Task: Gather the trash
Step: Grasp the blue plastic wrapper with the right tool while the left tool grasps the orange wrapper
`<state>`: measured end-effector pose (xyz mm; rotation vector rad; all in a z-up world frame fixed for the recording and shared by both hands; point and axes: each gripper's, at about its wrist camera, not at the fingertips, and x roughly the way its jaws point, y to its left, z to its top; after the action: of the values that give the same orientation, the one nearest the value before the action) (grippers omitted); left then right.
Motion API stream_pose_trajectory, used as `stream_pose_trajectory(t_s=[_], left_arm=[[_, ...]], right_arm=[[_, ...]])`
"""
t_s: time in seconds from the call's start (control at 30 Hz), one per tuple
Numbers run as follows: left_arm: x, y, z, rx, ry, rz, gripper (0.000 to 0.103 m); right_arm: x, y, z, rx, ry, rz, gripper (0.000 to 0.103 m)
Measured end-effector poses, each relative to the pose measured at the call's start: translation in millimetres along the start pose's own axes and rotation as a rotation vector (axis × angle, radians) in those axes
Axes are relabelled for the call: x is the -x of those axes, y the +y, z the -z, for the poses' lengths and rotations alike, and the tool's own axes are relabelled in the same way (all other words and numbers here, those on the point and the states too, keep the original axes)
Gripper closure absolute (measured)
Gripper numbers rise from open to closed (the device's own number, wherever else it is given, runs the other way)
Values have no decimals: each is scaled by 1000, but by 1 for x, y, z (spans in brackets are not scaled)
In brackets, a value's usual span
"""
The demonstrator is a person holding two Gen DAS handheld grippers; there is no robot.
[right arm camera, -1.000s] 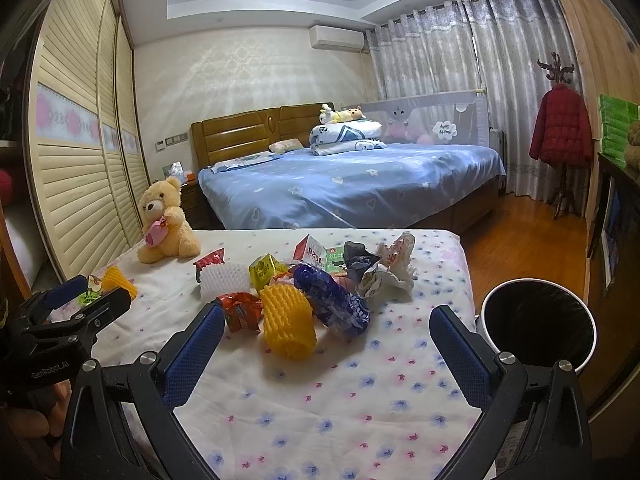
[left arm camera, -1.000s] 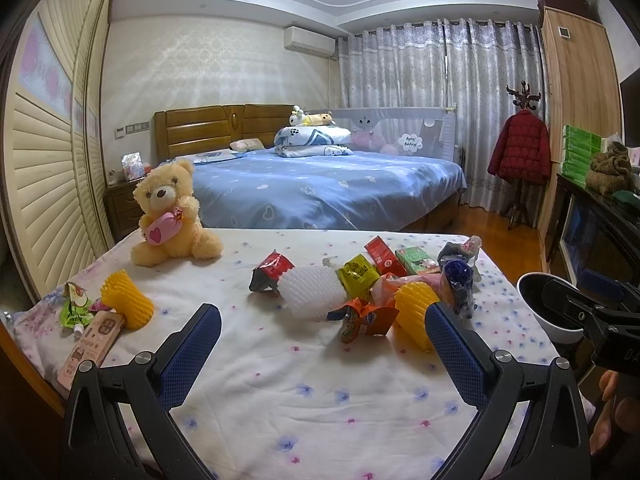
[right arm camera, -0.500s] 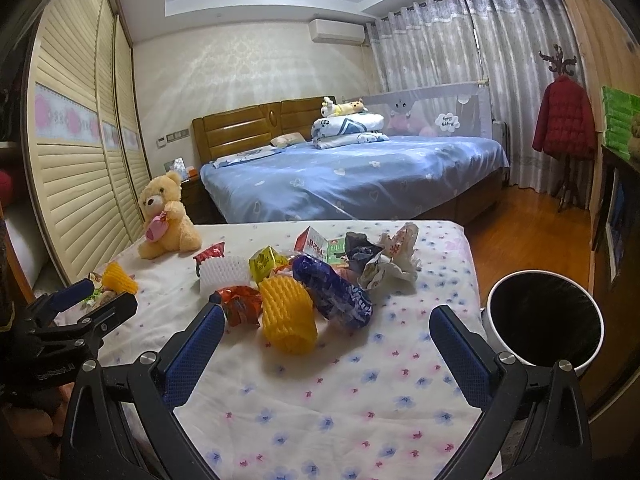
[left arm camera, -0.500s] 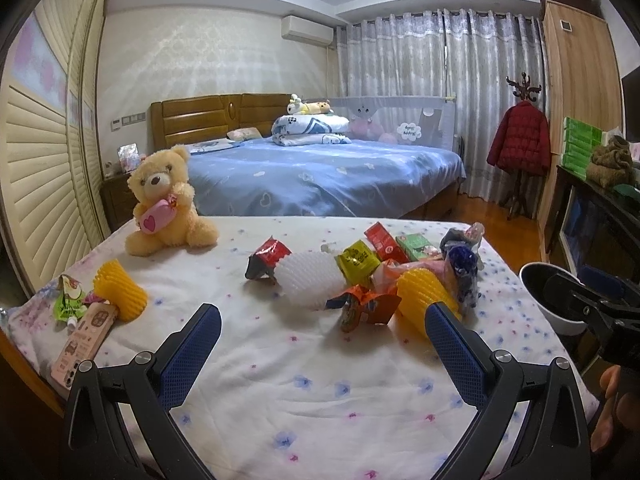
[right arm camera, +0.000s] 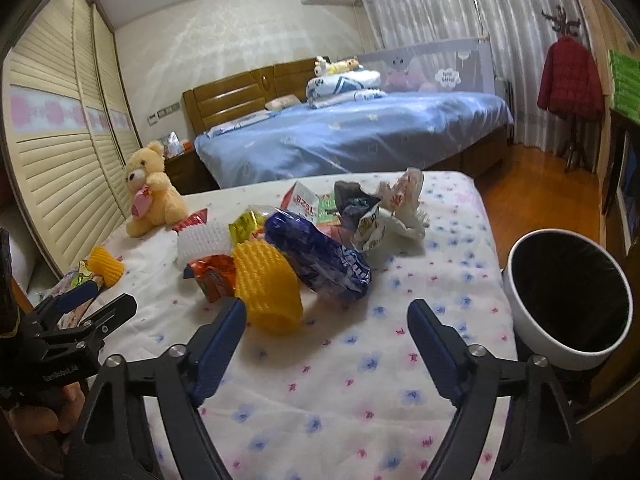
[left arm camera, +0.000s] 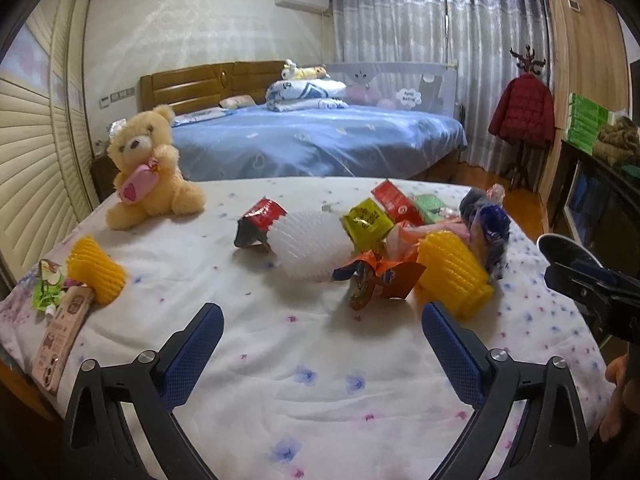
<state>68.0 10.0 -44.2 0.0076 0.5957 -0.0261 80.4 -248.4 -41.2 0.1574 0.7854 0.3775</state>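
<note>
Blue-padded, both my left gripper [left arm camera: 322, 338] and right gripper [right arm camera: 326, 330] hold jaws apart and empty above the near counter [right arm camera: 340, 380], facing the wrapper pile [right arm camera: 304, 252], bin [right arm camera: 568, 300] waiting right.

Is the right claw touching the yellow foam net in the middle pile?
Cannot tell. In the right wrist view, the right claw is open, its left fingertip overlapping the yellow foam net.

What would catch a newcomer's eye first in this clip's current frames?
A heap of bright wrappers and foam fruit nets, led by a yellow foam net, lies mid-bed on the flowered sheet. A teddy bear sits at the far left, and a white bin stands off the right edge. Both tools, left and right, are open.
</note>
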Motion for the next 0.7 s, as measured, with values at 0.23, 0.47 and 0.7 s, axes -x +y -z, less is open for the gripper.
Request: stream_pose_trajectory(t_s=[0.23,0.47,0.7], left_arm=[[-40,0,-11,5,70,27,18],[-77,-5,-20,-10,128,47,30],[-102,-13,-26,-31,173,79,71]], right_arm=[[-32,-5,-9,20,50,-20,23],[-63,-7,-18,46,102,-40,29],[-82,-8,-22,56,136,-79,52]])
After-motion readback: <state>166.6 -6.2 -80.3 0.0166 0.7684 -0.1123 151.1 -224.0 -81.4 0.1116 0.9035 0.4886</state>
